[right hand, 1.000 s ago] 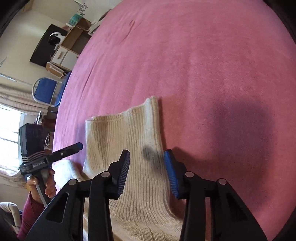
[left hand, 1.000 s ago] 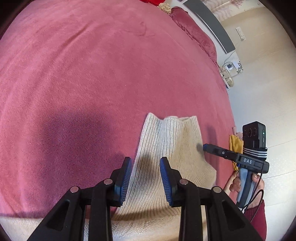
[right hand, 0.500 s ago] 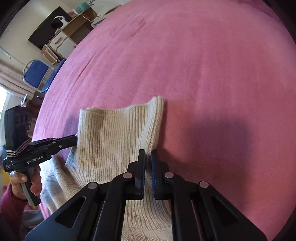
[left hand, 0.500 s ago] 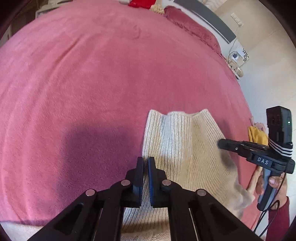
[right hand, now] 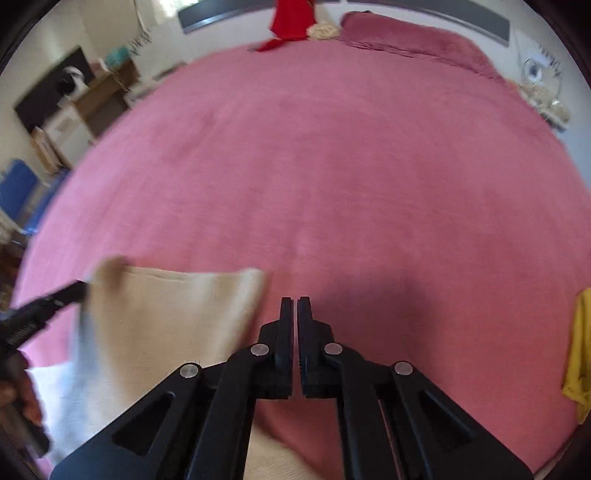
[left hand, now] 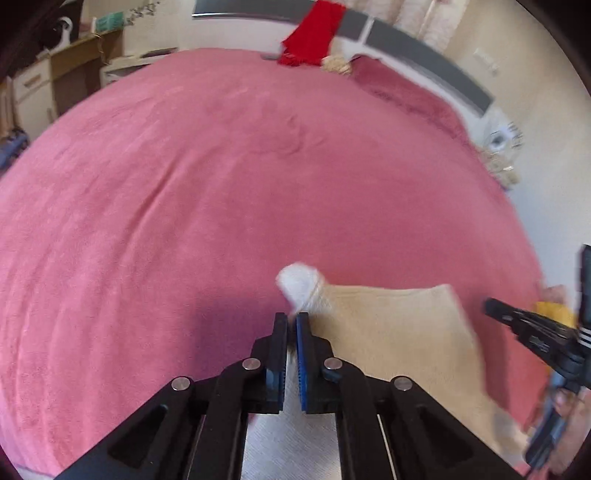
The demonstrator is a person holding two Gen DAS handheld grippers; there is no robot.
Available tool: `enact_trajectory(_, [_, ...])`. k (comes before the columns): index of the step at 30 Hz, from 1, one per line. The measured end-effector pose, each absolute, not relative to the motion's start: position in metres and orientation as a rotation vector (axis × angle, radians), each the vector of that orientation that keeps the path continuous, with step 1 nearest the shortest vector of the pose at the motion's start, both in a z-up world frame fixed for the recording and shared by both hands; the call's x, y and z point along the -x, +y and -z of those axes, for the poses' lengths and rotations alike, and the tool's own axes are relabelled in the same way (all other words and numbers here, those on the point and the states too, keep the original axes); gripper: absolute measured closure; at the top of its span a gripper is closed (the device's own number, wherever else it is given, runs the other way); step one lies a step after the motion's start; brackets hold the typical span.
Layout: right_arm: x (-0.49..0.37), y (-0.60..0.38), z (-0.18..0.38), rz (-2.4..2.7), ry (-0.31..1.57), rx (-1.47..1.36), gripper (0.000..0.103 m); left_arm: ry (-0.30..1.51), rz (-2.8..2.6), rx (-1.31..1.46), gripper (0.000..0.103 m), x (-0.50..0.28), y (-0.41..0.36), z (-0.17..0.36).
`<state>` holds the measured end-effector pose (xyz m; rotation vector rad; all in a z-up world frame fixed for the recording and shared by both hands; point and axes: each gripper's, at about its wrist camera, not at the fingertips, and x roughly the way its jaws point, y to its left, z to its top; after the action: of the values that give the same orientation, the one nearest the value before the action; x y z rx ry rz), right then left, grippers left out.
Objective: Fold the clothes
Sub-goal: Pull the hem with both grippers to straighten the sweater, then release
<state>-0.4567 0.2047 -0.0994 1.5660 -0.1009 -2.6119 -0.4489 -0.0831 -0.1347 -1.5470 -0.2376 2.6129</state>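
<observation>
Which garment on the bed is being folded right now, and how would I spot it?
Find the big pink bed. At its near edge lies a cream ribbed sweater, and the left gripper is shut on its corner. It is pale and knitted, unlike the red cloth at the headboard and the yellow cloth at the side.

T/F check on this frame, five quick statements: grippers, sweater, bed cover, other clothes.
1. The left gripper is shut on the cream sweater. True.
2. The right gripper is wide open. False: its jaws are closed together.
3. The bed cover is blue. False: it is pink.
4. A red garment hangs at the head of the bed. True.
5. A yellow cloth lies on top of the sweater. False: it is apart, at the bed's edge.
</observation>
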Motion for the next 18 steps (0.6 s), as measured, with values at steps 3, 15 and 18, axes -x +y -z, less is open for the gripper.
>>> enact_trajectory(3, [0.443, 0.206, 0.100, 2.614, -0.179, -1.512, 0.098, -0.370, -2.593, 1.636, 0.094, 0.451, -0.102, 0.150])
enact_trajectory(15, [0.244, 0.205, -0.012, 2.529, -0.071, -1.103, 0.047, -0.778, -2.504, 1.443, 0.081, 0.244, -0.250, 0.077])
enact_trajectory(18, [0.152, 0.182, -0.059, 2.702, 0.277, -0.844, 0.017, -0.786, -2.519, 1.437, 0.078, 0.170, -0.260, 0.069])
